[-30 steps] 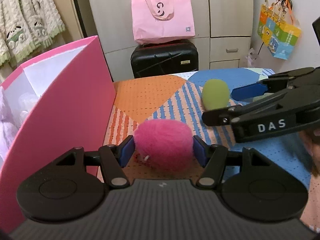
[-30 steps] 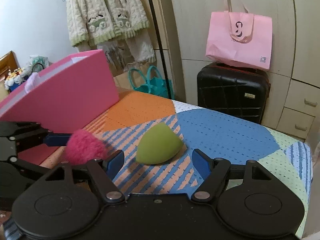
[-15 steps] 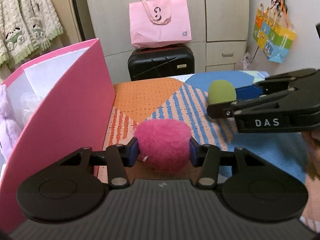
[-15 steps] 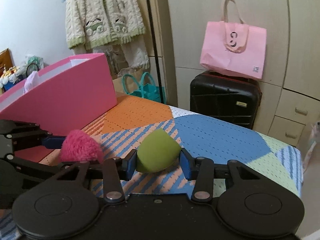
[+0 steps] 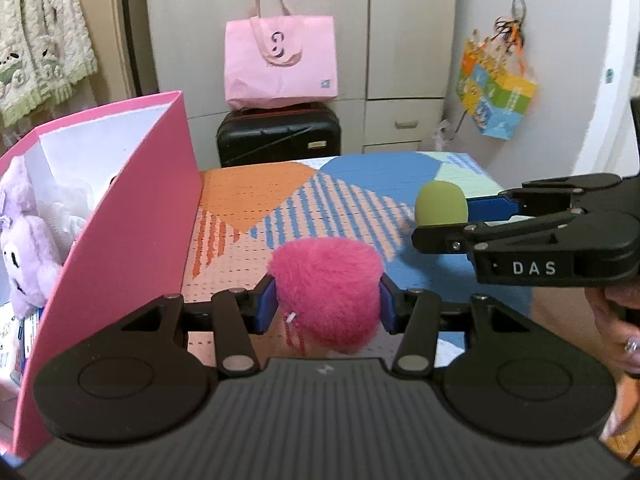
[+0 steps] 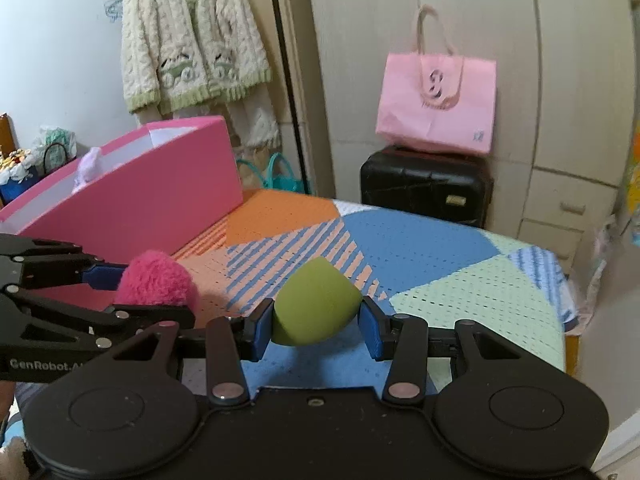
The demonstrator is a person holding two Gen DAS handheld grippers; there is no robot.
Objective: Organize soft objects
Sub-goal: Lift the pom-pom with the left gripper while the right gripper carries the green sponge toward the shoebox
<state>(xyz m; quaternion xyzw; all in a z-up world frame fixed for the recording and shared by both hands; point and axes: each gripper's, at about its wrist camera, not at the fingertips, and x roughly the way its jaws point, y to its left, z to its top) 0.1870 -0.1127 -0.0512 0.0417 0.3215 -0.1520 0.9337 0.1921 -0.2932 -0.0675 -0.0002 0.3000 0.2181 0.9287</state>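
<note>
Left wrist view: the left gripper [image 5: 326, 306] pinches a pink pompom [image 5: 326, 286] just right of the pink box [image 5: 120, 216]. Farther right of the box, the right gripper [image 6: 316, 328] clamps a green sponge [image 6: 314, 306], seemingly clear of the mat [image 6: 420, 248].

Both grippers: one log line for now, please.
left gripper: shut on pink pompom | right gripper: shut on green sponge | pink box: not reached

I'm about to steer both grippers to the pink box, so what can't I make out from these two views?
- Floor of the open pink cardboard box: left wrist view, hidden by its near wall and the purple plush toy.
- Box interior: right wrist view, hidden by its wall.
- Underside of the fuzzy pink ball: hidden by the gripper body.
</note>
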